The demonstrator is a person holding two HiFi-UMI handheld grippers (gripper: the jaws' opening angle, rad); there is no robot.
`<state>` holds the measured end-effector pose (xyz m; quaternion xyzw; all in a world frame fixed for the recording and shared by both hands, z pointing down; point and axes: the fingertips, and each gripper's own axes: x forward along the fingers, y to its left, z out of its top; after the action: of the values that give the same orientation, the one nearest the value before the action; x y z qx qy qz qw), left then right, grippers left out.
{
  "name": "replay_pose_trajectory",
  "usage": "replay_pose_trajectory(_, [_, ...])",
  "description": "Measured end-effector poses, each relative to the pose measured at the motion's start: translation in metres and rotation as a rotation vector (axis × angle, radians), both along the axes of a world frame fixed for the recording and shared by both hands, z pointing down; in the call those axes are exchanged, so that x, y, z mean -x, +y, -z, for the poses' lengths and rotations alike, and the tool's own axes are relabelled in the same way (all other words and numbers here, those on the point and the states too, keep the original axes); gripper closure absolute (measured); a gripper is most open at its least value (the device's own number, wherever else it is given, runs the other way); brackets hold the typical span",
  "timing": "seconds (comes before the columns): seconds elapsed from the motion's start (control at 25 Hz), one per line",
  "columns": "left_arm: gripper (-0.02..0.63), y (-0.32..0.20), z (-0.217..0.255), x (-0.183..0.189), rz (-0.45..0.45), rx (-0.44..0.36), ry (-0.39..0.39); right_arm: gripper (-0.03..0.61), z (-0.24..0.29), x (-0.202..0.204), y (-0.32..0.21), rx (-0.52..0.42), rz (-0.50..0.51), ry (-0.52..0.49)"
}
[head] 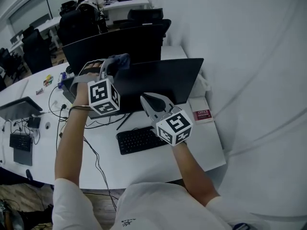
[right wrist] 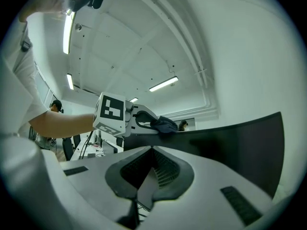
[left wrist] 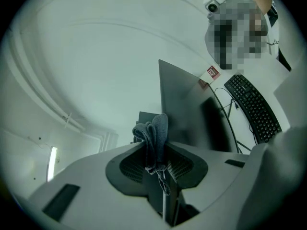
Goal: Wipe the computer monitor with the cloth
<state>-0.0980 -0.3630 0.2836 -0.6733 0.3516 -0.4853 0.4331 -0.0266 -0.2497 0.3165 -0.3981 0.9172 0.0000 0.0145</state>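
Observation:
The dark monitor [head: 160,83] stands on the white desk [head: 201,152], its screen facing me. My left gripper [head: 116,62] is up at the screen's top left edge, shut on a bunched blue-grey cloth [head: 121,60]. In the left gripper view the cloth [left wrist: 154,138] sits pinched between the fingers, and the monitor [left wrist: 184,114] lies just beyond. My right gripper [head: 145,99] hangs in front of the lower middle of the screen, shut and holding nothing. From the right gripper view I see the left gripper [right wrist: 144,120], the cloth [right wrist: 163,124] and the monitor's top edge [right wrist: 230,140].
A black keyboard [head: 140,139] lies in front of the monitor, a red and white box [head: 202,114] to its right. A second monitor [head: 115,44] stands behind. Cables [head: 91,123], a laptop [head: 19,107] and small items lie left. White wall at right.

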Motion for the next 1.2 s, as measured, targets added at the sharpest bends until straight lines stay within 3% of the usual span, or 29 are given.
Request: replay_pose_trajectory(1.2, [0.506, 0.007, 0.005, -0.259, -0.27, -0.054, 0.008, 0.558, -0.021, -0.208, 0.017, 0.044, -0.253, -0.061])
